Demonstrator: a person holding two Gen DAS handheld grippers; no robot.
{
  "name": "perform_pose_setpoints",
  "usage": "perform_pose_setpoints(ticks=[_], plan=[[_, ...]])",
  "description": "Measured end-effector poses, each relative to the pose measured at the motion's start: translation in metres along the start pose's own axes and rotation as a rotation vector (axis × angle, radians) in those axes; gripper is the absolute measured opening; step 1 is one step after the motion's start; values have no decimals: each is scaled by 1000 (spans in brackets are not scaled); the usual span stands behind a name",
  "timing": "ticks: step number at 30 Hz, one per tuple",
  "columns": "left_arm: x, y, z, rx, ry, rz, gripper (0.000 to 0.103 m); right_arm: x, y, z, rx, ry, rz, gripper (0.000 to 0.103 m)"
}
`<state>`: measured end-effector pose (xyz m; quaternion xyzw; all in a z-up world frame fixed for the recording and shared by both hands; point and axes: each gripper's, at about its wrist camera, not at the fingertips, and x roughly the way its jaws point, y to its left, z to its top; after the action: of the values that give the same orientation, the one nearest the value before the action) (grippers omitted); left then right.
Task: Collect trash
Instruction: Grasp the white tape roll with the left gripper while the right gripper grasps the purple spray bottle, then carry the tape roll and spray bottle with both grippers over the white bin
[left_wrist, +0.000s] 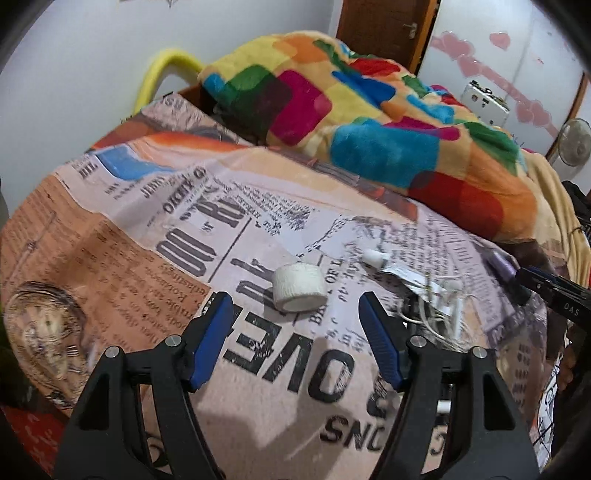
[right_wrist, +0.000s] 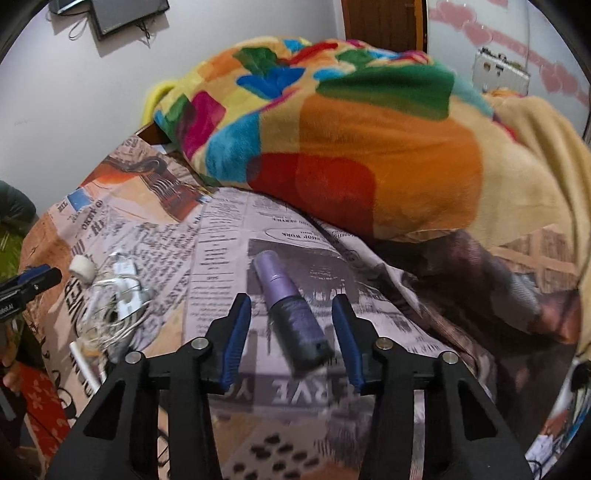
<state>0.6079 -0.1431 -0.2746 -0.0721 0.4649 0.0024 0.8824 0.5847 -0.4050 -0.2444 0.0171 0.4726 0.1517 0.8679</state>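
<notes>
A white tape roll (left_wrist: 299, 288) lies on the newspaper-print bedsheet (left_wrist: 147, 229), just past the tips of my left gripper (left_wrist: 293, 301). Its jaws stand open, wider than the roll, and touch nothing. In the right wrist view a purple spray bottle (right_wrist: 291, 310) lies on the sheet (right_wrist: 221, 240) between the fingers of my right gripper (right_wrist: 290, 300). There is a gap on each side of the bottle, so the pads do not press on it. The roll (right_wrist: 83, 271) also shows at the left of that view, and the bottle (left_wrist: 502, 266) at the right of the left wrist view.
A tangle of white cables (left_wrist: 436, 302) lies between the roll and the bottle. A colourful fleece blanket (left_wrist: 351, 122) is heaped at the back of the bed. A thin white stick (right_wrist: 85, 365) lies near the bed's left edge. White walls and a brown door (left_wrist: 384, 26) stand behind.
</notes>
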Motion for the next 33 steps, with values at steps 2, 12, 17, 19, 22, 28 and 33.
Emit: perform_pose_setpoints(ticks=[2,12,17,19,22,28,33], plan=[[10,1,0,-5,11,2,70,8,-2,0,-5,15,8,36],[40,-1,6,4,18,20,58,16,7,-5,-79,4,-42,33],[44,-1,3,15,26,30,37,17,16,-8,-115,-2,-97,25],[42,-1,2,23,30,34,36,18,18,-9,-119,2,-106,24],[32,0,0,31,21,26,36,16,18,-9,-86,13,-96,24],[-8,5,2,33,-18,0,36,-10,28,-5,-39,-22,-94,24],[-47,11,2,31,-43,-17,36,-47,45,1,-30,-80,-82,24]])
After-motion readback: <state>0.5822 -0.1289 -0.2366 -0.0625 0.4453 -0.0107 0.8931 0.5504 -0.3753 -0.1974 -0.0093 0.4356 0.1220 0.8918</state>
